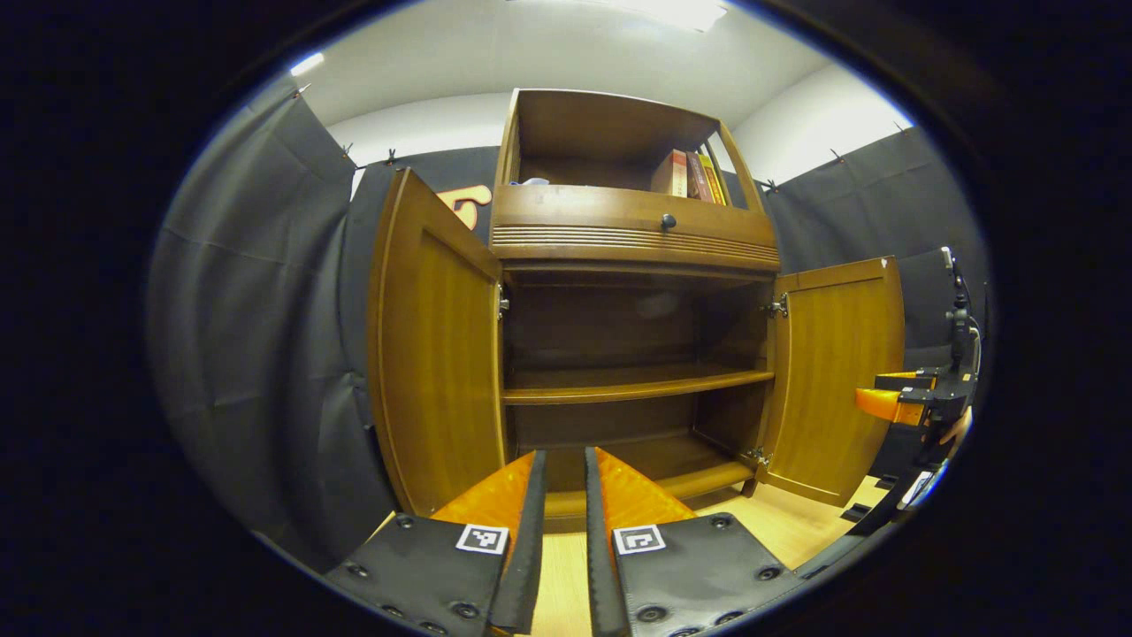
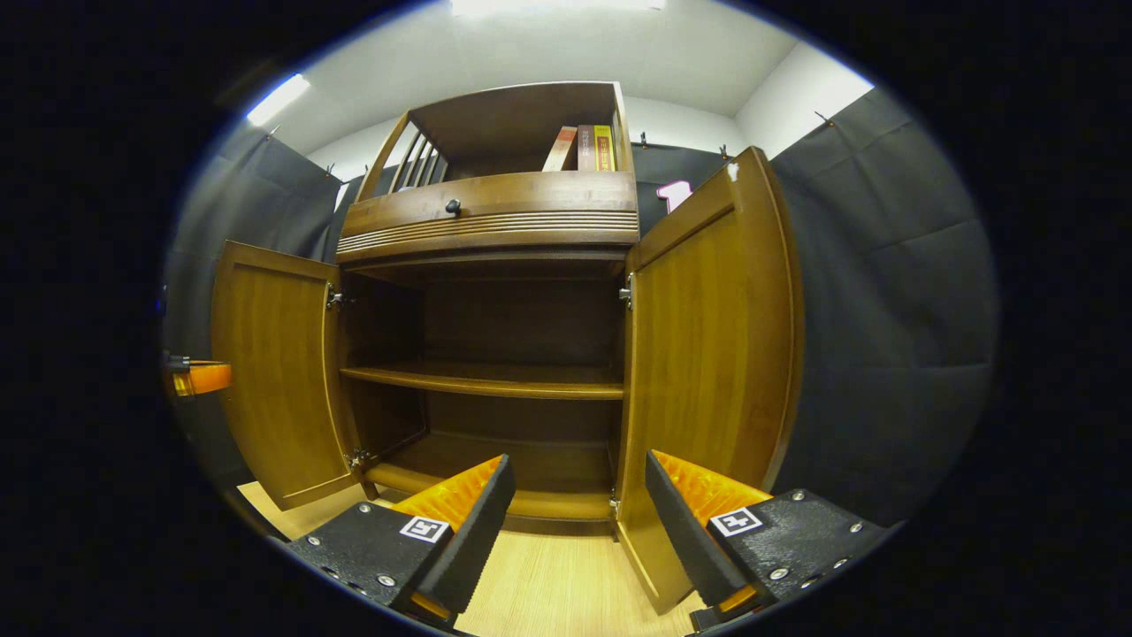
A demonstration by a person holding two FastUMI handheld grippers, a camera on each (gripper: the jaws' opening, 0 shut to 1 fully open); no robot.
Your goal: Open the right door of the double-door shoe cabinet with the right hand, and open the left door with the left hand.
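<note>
The wooden shoe cabinet (image 1: 632,234) stands ahead with both doors swung wide. In the left gripper view the left door (image 1: 433,354) angles toward me and the right door (image 1: 836,372) hangs out at the far side. My left gripper (image 1: 564,473) sits low in front of the cabinet's bottom edge, its fingers a narrow gap apart and holding nothing. In the right gripper view my right gripper (image 2: 579,464) is open and holds nothing, just left of the right door (image 2: 707,336). The left door (image 2: 274,380) stands open across from it. Each gripper is seen from the other's view: right gripper (image 1: 893,402), left gripper (image 2: 199,376).
Inside, a middle shelf (image 1: 637,382) and the bottom board are bare. Above are a drawer with a dark knob (image 1: 668,221) and an open top shelf with a few books (image 1: 694,175). Black cloth walls close in on both sides. The floor (image 1: 557,584) is light wood.
</note>
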